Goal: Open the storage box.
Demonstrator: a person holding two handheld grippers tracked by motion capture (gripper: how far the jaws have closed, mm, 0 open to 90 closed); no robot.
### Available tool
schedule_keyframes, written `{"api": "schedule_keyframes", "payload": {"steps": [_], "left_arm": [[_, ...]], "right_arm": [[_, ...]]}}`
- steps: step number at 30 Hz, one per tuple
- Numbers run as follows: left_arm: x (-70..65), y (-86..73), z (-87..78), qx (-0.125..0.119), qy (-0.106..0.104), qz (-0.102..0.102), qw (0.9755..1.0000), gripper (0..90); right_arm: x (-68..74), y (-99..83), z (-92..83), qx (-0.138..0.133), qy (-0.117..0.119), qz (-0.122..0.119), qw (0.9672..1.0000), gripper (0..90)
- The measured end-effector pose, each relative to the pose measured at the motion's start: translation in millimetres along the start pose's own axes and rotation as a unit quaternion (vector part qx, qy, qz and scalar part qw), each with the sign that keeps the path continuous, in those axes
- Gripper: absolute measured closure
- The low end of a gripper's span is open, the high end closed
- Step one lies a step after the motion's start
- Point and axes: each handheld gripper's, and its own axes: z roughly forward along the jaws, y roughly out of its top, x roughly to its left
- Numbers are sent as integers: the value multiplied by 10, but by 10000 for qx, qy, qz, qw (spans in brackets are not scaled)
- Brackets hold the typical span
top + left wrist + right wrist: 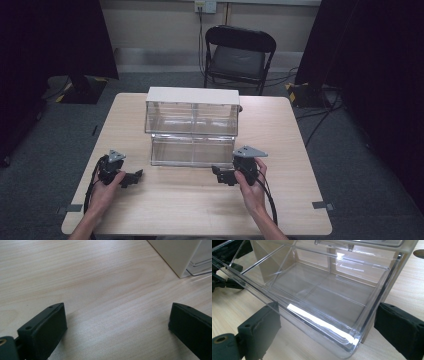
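Item 1. Clear drawer unit (192, 125): a two-tier cabinet with a white top and side panels, standing mid-table, nearer the far edge than the person. The lower drawer (192, 150) is pulled out toward the person and looks empty; the upper one sits flush. With the lower drawer drawn out, its front stands where the grippers can reach it.

Item 2. Right gripper (218, 174): held low over the table (200, 210), just in front of the drawer's right front corner. In the right gripper view its jaws stand wide apart, released, with the drawer's clear front lip (319, 323) lying between and beyond them. Nothing is pinched. This placement reads as a lining-up on the drawer front, probably to push it home or draw it further (which of the two cannot be told from here).

Item 3. Left gripper (136, 176): resting near the table surface to the left of the unit, well apart from the drawer. Its jaws are likewise spread and bare, with plain wood grain between them; the unit's white side panel (178, 255) shows at upper right. It appears parked clear of the drawer.

Item 4. Black folding chair (239, 55): beyond the table, unused.
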Motion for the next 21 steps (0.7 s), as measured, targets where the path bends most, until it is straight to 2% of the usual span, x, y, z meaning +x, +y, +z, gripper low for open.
{"api": "schedule_keyframes", "payload": {"steps": [11,21], "left_arm": [[0,0,0,-1,1,0,10000,12],[0,0,0,-1,2,-2,10000,12]], "right_arm": [[7,24,-13,7,-55,-23,10000,47],[0,76,-19,30,-3,4,10000,18]]}}
